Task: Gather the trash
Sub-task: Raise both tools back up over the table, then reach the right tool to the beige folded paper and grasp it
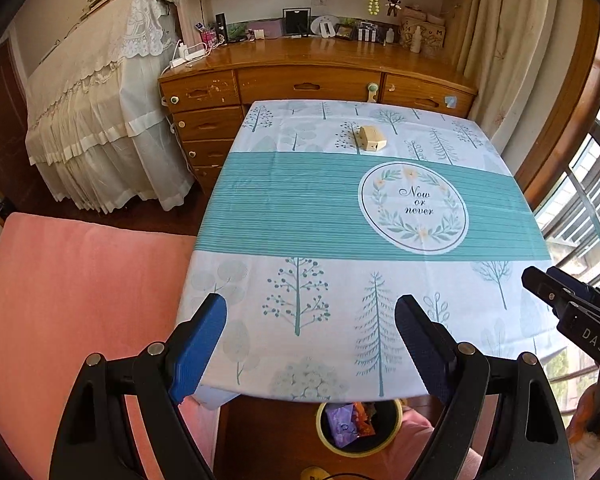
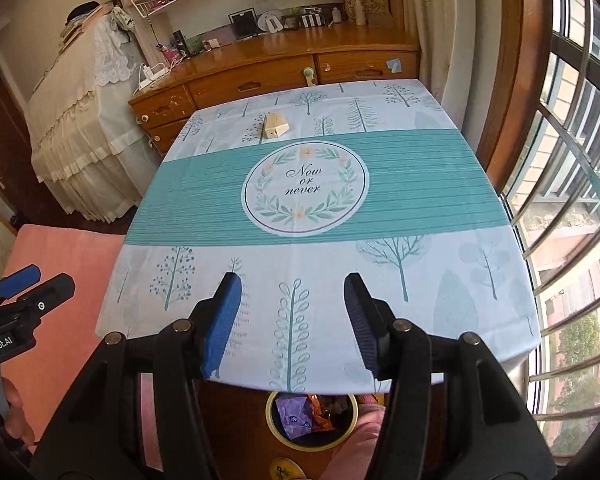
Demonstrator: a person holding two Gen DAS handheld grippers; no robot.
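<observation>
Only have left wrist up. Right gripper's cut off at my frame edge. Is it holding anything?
Observer: No. The right gripper has its fingers apart with nothing between them, only the tablecloth behind.
Operator: The near corner by the window is hidden for me. Any trash there?
Observer: None that I can see. The right wrist view shows only printed cloth at that corner.
Operator: How does the left gripper look from outside?
Observer: The left gripper is at the frame's left edge, over the pink cushion. A hand shows below it.
</observation>
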